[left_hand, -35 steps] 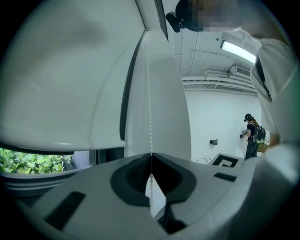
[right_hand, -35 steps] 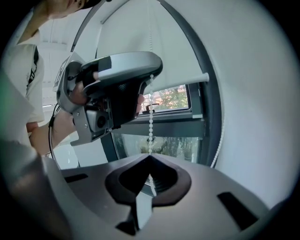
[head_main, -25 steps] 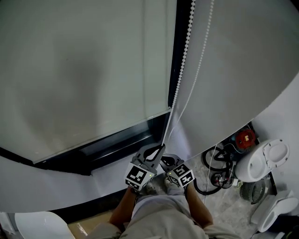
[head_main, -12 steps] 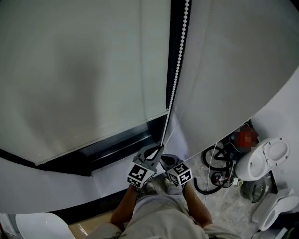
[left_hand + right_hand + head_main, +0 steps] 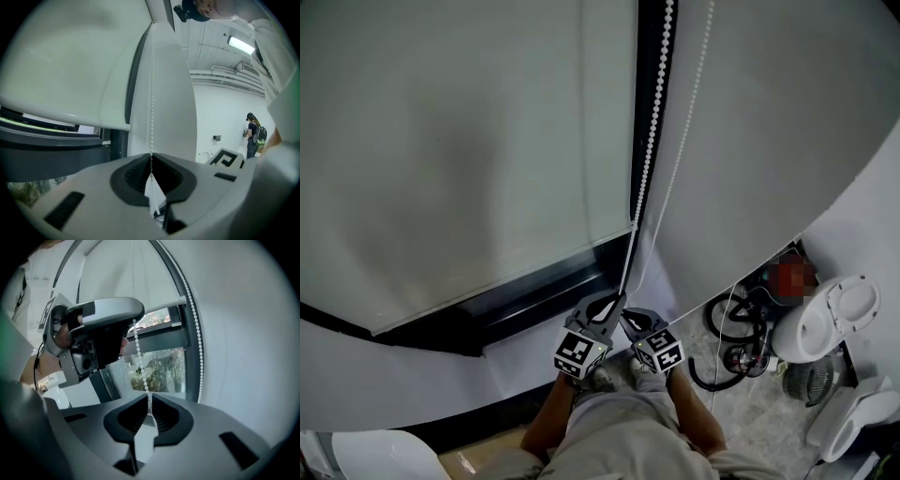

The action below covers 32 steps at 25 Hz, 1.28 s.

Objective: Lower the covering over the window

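Observation:
A pale roller blind (image 5: 469, 141) covers most of the window, with dark glass (image 5: 534, 291) showing under its lower edge. A white bead chain (image 5: 652, 141) hangs down the frame to both grippers. My left gripper (image 5: 614, 302) is shut on the chain (image 5: 151, 93), which enters its tips (image 5: 151, 157). Just below it, my right gripper (image 5: 628, 317) has the same strand (image 5: 138, 348) between its pads (image 5: 149, 399). Its jaws have just been opening slightly, and the pads still look pressed on the beads. The chain's other strand (image 5: 197, 333) hangs free. The left gripper (image 5: 133, 322) sits directly above.
A white wall (image 5: 769, 141) rises to the right of the window. White fixtures (image 5: 825, 323) and coiled cables (image 5: 741, 337) lie on the floor at lower right. The holder's legs fill the bottom centre. A distant person (image 5: 255, 138) stands across the room.
Both grippers have come down a little with the bead chain. The chain's free strand has swung sideways. The blind's lower edge looks about where it was.

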Each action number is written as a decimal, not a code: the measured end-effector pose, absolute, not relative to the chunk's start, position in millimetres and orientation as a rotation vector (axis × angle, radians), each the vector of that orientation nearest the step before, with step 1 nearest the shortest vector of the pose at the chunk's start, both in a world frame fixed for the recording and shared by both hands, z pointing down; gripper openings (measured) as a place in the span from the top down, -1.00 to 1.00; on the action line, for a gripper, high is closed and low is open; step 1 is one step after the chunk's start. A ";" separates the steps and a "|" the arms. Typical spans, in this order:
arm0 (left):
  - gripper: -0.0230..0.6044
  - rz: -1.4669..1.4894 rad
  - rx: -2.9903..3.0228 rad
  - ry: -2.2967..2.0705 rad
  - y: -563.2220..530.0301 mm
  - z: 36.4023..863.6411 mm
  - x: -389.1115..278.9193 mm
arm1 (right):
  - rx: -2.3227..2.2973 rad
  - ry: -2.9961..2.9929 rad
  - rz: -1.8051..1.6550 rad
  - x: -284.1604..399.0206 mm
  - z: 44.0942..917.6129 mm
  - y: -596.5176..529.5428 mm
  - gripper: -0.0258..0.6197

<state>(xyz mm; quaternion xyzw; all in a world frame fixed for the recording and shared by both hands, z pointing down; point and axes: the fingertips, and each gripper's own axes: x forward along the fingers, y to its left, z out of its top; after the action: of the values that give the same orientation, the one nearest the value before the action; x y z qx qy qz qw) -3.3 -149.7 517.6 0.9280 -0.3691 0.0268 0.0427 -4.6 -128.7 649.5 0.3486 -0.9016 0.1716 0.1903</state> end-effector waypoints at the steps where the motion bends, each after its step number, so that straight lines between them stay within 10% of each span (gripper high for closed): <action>1: 0.87 0.087 2.834 -1.138 -149.8 517.6 -4.7 | 0.992 -2.539 0.472 -3.1 645.6 -128.9 0.82; 8: 0.84 0.083 2.816 -1.197 -150.1 507.4 -17.2 | 1.061 -2.610 0.342 1.6 596.8 -126.8 0.54; 12: 0.57 0.035 2.800 -1.218 -146.4 495.8 -29.3 | 1.127 -2.668 0.250 6.4 556.2 -123.4 0.58; 32: 0.57 0.005 2.858 -1.252 -129.0 468.3 -41.4 | 1.295 -2.735 -0.081 11.8 468.9 -117.7 0.73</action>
<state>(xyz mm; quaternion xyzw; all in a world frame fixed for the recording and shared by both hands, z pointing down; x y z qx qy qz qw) -41.4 -129.0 468.3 0.9159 -0.4011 0.0017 0.0109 11.8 -117.7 468.9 0.4271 -0.9020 -0.0268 0.0573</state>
